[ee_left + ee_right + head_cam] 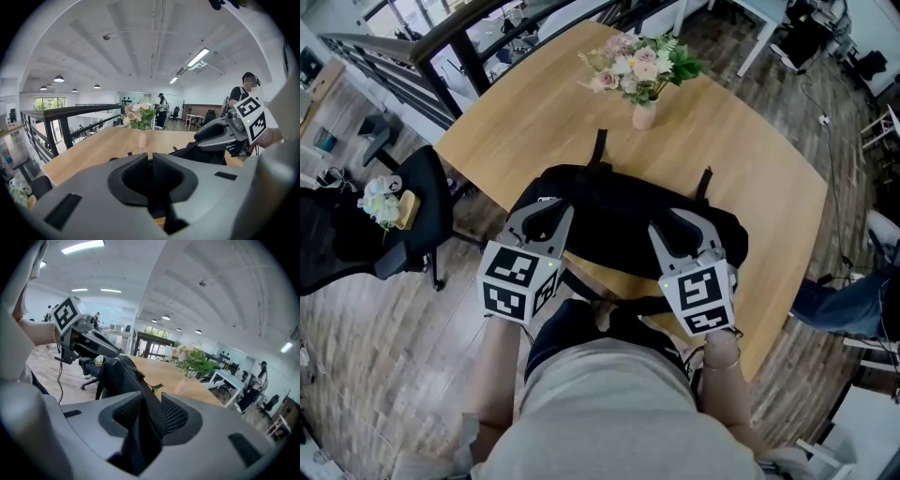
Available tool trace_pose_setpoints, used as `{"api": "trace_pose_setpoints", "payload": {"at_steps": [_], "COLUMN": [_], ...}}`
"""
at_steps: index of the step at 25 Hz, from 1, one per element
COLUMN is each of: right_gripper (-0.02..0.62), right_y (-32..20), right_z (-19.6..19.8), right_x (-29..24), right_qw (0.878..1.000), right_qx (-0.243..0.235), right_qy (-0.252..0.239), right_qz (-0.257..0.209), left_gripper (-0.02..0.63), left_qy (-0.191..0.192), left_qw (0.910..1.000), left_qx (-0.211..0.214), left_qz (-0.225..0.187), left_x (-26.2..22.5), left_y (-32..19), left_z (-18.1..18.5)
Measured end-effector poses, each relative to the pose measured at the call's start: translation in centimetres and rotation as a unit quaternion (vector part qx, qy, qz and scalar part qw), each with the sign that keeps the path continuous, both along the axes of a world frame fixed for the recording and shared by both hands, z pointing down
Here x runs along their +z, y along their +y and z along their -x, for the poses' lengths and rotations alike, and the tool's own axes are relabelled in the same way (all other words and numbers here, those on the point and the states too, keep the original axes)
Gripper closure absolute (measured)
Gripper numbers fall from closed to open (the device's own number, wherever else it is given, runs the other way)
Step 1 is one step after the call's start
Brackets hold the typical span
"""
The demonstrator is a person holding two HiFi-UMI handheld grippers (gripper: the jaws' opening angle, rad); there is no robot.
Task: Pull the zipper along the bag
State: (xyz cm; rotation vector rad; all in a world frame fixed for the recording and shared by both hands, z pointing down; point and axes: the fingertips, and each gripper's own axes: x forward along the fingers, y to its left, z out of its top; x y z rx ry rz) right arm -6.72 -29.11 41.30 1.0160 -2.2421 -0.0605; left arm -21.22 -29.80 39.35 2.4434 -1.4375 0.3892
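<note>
Person [609,412]: torso in a grey shirt fills the bottom of the head view.
Table [544,103]: light wood, with rounded corners.
Bag [619,208]: black, lying along the near edge of the Table, straps pointing away.
Right gripper [680,230]: jaws clamped on a fold of black fabric at the right end of the Bag.
Left gripper [548,217]: jaws pressed together at the left end of the Bag.
Vase [643,114]: pink, upright, holding flowers, beyond the Bag and apart from it.

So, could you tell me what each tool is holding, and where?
The right tool grips fabric at the right end of the black bag; the left tool pinches a dark piece at its left end, possibly the zipper pull.
</note>
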Motion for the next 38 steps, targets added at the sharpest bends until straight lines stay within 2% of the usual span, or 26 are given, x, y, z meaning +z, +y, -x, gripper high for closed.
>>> {"api": "trace_pose_setpoints", "payload": {"at_steps": [4, 9, 11, 13, 16, 18, 21, 27, 32, 38], "right_gripper": [0.451, 0.454, 0.457, 0.481, 0.557, 0.571, 0.588, 0.588, 0.589, 0.589], "right_y": [0.2, 0.6, 0.8, 0.9, 1.2, 1.4, 1.8, 2.5, 3.1, 3.1], "right_z": [-0.3, -0.8, -1.1, -1.5, -2.1, -2.4, -2.6, -2.4, -2.2, -2.1], "right_x": [-1.3, -2.4, -3.0, -3.5, -4.3, -4.7, -5.1, -5.3, -4.9, -4.1], "right_qw": [0.999, 0.998, 0.996, 0.992, 0.984, 0.981, 0.976, 0.972, 0.968, 0.973], "right_qx": [0.012, 0.018, 0.024, 0.034, 0.049, 0.052, 0.046, 0.030, 0.028, 0.008], "right_qy": [-0.048, -0.062, -0.085, -0.121, -0.168, -0.188, -0.214, -0.231, -0.249, -0.229], "right_qz": [0.000, -0.014, -0.019, -0.021, -0.013, -0.010, -0.014, -0.013, 0.001, 0.015], "left_gripper": [0.584, 0.584, 0.585, 0.586, 0.586, 0.586, 0.586, 0.586, 0.588, 0.588], "left_qy": [0.007, 0.012, 0.014, 0.018, 0.038, 0.053, 0.051, 0.044, 0.034, 0.030], "left_qw": [0.9994, 0.9980, 0.9971, 0.9959, 0.9924, 0.9889, 0.9864, 0.9873, 0.9871, 0.9879], "left_qx": [0.033, 0.059, 0.068, 0.075, 0.097, 0.119, 0.136, 0.130, 0.143, 0.143], "left_qz": [-0.008, -0.020, -0.031, -0.046, -0.065, -0.071, -0.077, -0.079, -0.064, -0.052], "left_x": [-0.5, -1.1, -1.7, -2.5, -3.6, -4.2, -4.3, -3.9, -3.0, -2.2], "left_y": [0.2, 0.3, 0.4, 0.4, 0.8, 1.1, 1.6, 1.7, 2.2, 2.2], "left_z": [-2.9, -5.7, -6.6, -7.5, -9.0, -10.2, -11.5, -12.5, -13.6, -14.2]}}
